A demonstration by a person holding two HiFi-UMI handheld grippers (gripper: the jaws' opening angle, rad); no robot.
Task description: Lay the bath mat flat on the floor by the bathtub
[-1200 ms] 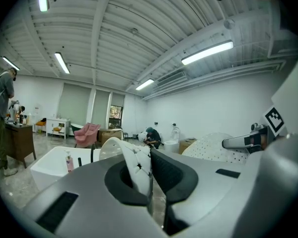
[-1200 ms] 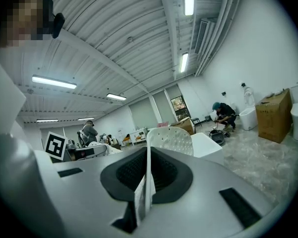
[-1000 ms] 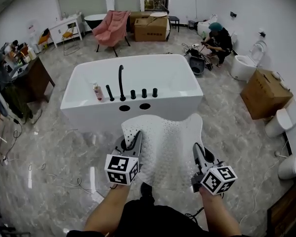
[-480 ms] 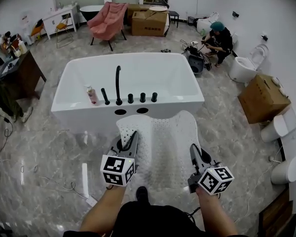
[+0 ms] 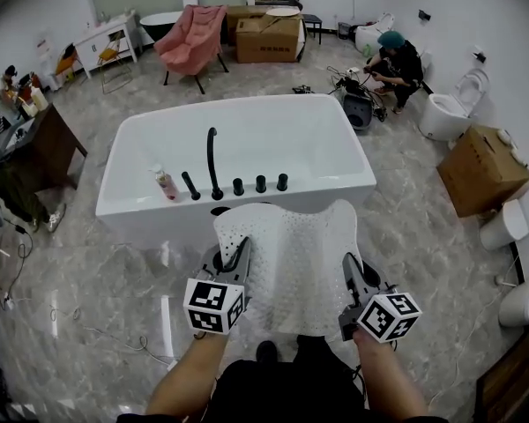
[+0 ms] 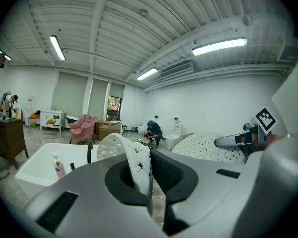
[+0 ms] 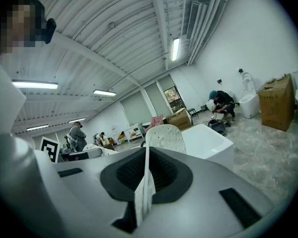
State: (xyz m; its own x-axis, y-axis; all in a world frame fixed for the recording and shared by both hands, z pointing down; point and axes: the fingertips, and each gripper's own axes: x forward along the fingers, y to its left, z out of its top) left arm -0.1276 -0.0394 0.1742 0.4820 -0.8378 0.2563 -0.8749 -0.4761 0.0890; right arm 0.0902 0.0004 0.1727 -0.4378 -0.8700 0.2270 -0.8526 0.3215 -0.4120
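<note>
The bath mat (image 5: pixel 291 254) hides part of the bathtub (image 5: pixel 247 135) front wall and the floor under it. In the left gripper view, the left gripper (image 6: pixel 148 172) hides the low part of the mat. The words on the pink bottle (image 5: pixel 165 183) are too small to read. A toilet (image 5: pixel 525 300) is cut off by the right edge. What the crouching person (image 5: pixel 395 60) is working on is too small to tell.

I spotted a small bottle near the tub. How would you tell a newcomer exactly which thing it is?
Find the big white bathtub in the middle of the room. On its near ledge stands a row of black tap fittings, and the bottle is at that row's left end. It alone is pink with a pale pump top; its neighbours are all black.
</note>
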